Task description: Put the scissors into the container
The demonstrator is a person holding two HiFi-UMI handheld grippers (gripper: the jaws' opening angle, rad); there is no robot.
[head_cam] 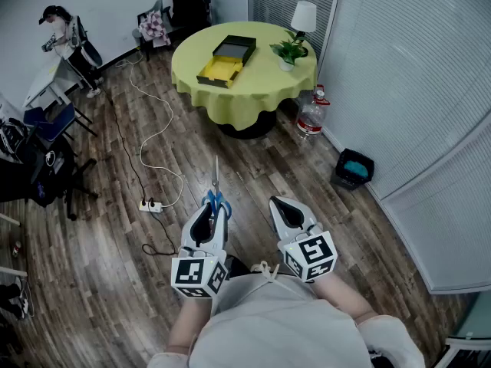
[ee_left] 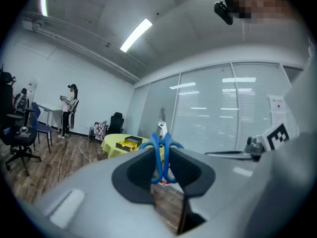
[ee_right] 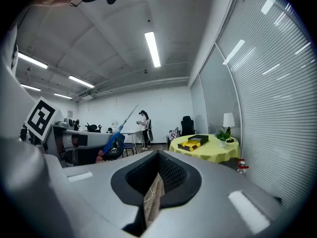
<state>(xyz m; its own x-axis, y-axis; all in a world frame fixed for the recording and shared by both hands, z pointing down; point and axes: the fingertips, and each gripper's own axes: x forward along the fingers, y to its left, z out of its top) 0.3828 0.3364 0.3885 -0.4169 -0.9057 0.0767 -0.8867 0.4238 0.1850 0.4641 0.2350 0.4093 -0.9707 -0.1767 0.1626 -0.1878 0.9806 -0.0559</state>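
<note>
The left gripper [head_cam: 209, 209] is clamped on the blue handle loops of the scissors [head_cam: 215, 190]. In the left gripper view the loops sit squeezed between the dark pads, and the closed steel blades stick straight out past the jaw tips toward the round table [head_cam: 253, 90]. The right gripper [head_cam: 282, 205] is beside it with its jaws drawn together and nothing between them; its own view shows only a thin slit of floor.

Both grippers are held well short of the table, over bare wooden floor. The black-and-yellow container [head_cam: 228, 58] lies open on the table's yellow cloth, on the side nearer the grippers. I cannot tell which of its two parts is the tray and which the lid. A small potted plant [head_cam: 289, 50] and a white lamp [head_cam: 304, 15] stand on the table's right part, apart from the container. A water bottle [head_cam: 311, 116] stands on the floor at the table's right foot, and a person [head_cam: 65, 41] stands far to the table's left.

The scissors should be light and rigid. The smooth plastic loops may swivel in a two-pad grip, letting the blades droop. Holding near the pivot, as seems the case here, looks the steadier place. The pointed tip leads, so it wants lowering flat into the container.
</note>
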